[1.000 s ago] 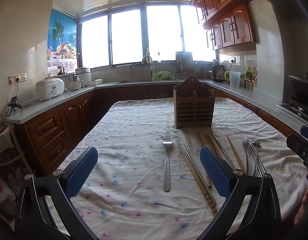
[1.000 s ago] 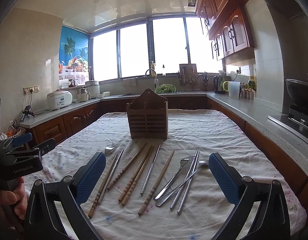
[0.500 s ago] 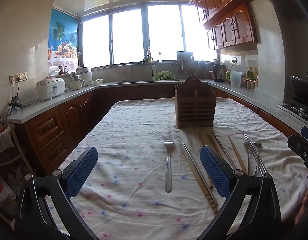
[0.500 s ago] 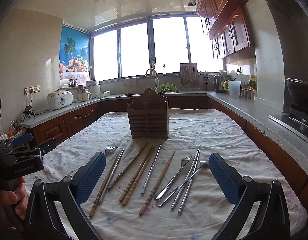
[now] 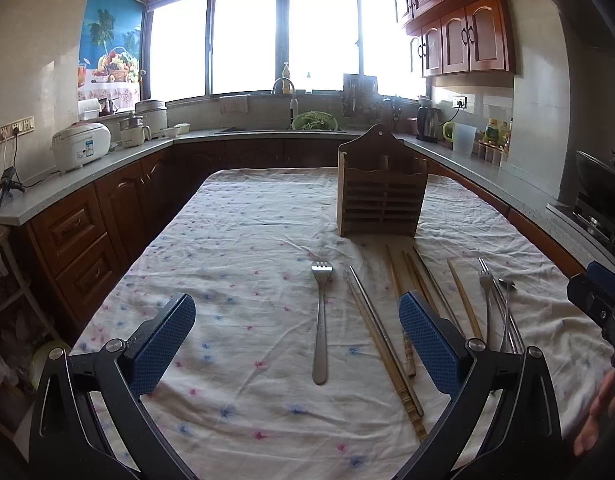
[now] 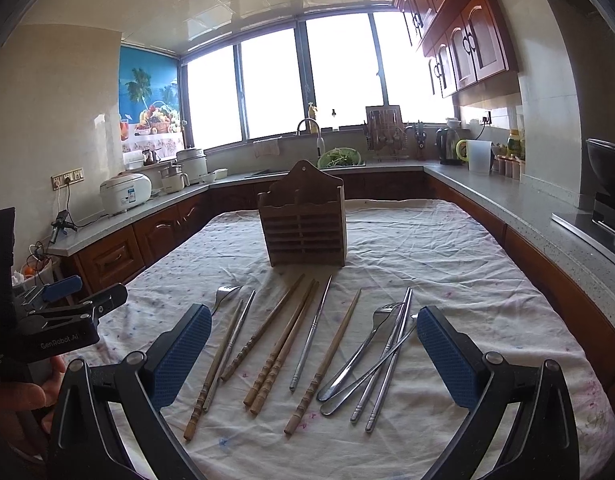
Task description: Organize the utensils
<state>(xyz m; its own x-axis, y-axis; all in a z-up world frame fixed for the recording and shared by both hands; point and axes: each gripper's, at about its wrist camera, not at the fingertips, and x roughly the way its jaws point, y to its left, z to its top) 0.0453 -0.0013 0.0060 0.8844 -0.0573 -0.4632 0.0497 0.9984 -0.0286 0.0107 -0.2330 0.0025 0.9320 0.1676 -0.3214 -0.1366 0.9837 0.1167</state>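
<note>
Nearest, both grippers hang above the near edge of the cloth-covered table [image 6: 447, 248]: the left gripper [image 5: 297, 338] and the right gripper [image 6: 313, 354] each have blue pads spread wide with nothing between them. Past them the utensils lie flat on the cloth in a loose row: a lone fork [image 5: 320, 320] at the left, then wooden chopsticks [image 6: 281, 348] and metal chopsticks [image 6: 310, 334], and at the right a crossed pile of fork, spoon and metal chopsticks [image 6: 377, 354]. Beyond the row, near the table's middle, the wooden holder [image 6: 303, 222] stands upright, apart from the utensils.
</note>
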